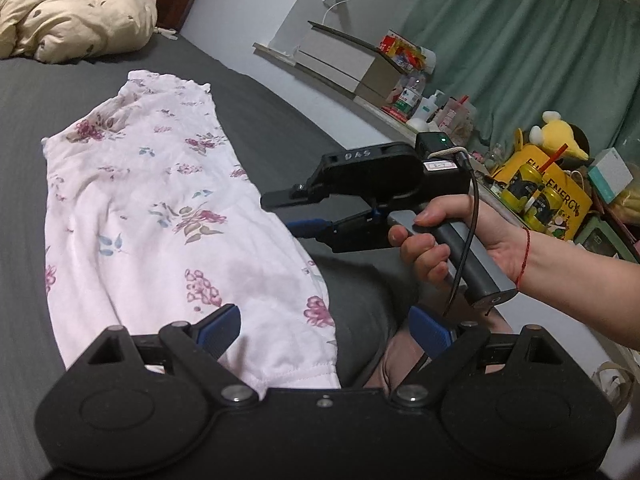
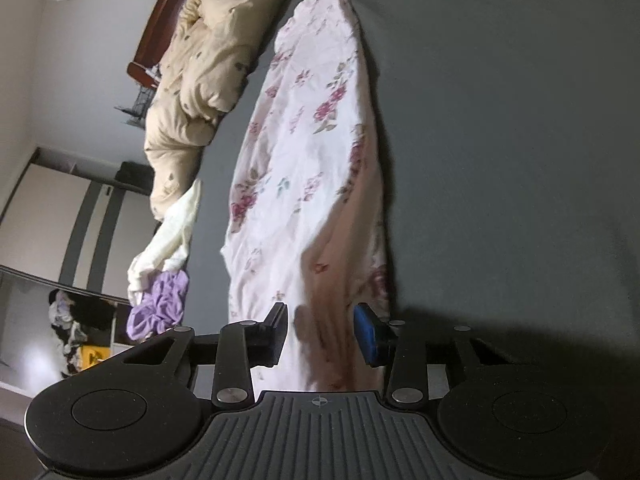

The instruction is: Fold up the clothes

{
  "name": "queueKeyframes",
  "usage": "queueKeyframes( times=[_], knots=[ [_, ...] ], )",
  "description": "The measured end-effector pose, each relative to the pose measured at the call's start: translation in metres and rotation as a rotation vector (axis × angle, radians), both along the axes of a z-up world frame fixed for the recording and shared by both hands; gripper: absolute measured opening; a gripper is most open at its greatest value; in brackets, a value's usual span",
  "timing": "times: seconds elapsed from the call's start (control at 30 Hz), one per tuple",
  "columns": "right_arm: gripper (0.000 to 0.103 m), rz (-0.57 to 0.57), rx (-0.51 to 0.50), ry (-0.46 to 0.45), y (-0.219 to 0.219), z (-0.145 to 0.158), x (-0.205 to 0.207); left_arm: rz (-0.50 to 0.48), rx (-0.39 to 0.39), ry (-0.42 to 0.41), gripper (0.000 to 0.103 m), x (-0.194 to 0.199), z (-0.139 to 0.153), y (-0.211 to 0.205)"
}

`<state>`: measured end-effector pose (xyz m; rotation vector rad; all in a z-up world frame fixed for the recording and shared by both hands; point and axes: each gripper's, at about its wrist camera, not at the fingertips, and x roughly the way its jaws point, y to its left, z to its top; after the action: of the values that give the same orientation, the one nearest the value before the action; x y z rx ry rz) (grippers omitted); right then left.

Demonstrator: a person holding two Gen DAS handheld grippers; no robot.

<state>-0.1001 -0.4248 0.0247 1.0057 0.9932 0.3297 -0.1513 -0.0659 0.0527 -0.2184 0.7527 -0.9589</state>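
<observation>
A pale pink floral garment [image 1: 160, 208] lies stretched out on the dark grey bed sheet [image 1: 36, 128]; it also shows in the right wrist view [image 2: 304, 152]. My left gripper [image 1: 324, 330] is open wide over the garment's near hem, its left blue pad [image 1: 218, 330] above the cloth. My right gripper [image 1: 288, 212] is seen from the side at the garment's right edge, fingers apart. In the right wrist view my right gripper [image 2: 322, 334] is open, astride the garment's near end with cloth between the fingers.
A beige duvet [image 1: 76, 16] is bunched at the head of the bed. A cream cloth [image 2: 172, 236] and a purple cloth [image 2: 158, 308] lie at the bed's edge. A cluttered side table [image 1: 532, 184] with cans and a green curtain [image 1: 520, 40] are at right.
</observation>
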Motion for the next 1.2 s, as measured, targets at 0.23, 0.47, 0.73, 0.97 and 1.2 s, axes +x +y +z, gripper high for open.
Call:
queueKeyframes(
  times=[0.23, 0.47, 0.73, 0.97, 1.2],
  knots=[
    [0.002, 0.048, -0.111, -0.007, 0.009, 0.011, -0.006, 0.009, 0.024, 0.002, 0.091, -0.002, -0.002, 0.001],
    [0.003, 0.059, -0.171, 0.076, 0.007, 0.001, -0.013, 0.021, 0.041, 0.003, 0.091, -0.003, -0.006, 0.009],
    [0.038, 0.005, -0.167, 0.012, 0.001, 0.026, -0.033, 0.006, 0.084, -0.063, 0.091, -0.009, 0.000, 0.019],
    [0.068, 0.105, -0.134, -0.124, 0.045, 0.060, -0.050, 0.011, 0.162, -0.102, 0.091, -0.011, -0.010, 0.027],
    [0.068, 0.168, -0.205, -0.033, 0.076, 0.025, -0.042, 0.025, 0.207, -0.078, 0.092, -0.007, -0.021, 0.026]
  ],
)
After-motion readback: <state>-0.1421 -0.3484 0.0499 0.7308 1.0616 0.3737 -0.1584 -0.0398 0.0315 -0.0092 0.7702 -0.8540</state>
